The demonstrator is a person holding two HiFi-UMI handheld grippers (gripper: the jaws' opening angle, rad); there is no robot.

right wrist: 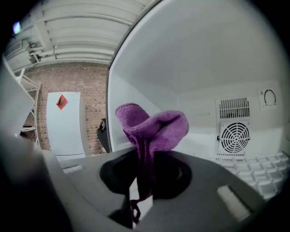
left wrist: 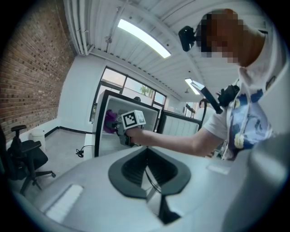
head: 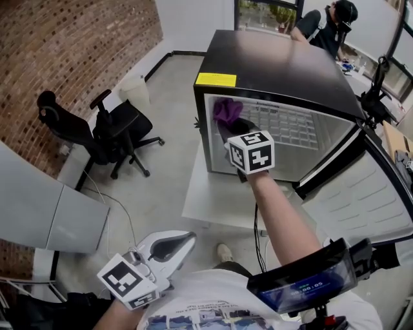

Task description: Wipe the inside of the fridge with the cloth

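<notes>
I've got R gripper (right wrist: 144,183) clamped on the fuzzy purple microfibre cloth (right wrist: 154,124). It's bunched just above the fingers (right wrist: 199,190), inside the smooth white-walled fridge (head: 277,64), w/ round fan grille (right wrist: 234,137) to their right. L gripper (left wrist: 149,181) closed, empty.

- Head view was bright and even; daylight came through the window (head: 268,14) at the top edge; a pale sheen lay on the black fridge (head: 284,64) top.
- Left gripper view was lit by ceiling strip lights (left wrist: 144,38); lines bowed towards dark corners; the left gripper (left wrist: 147,170) was blurred near the lens.
- Right gripper view had black corners; the fridge walls shone white; the cloth (right wrist: 154,127) was sharp; the right gripper (right wrist: 138,181) was soft and shadowed.
</notes>
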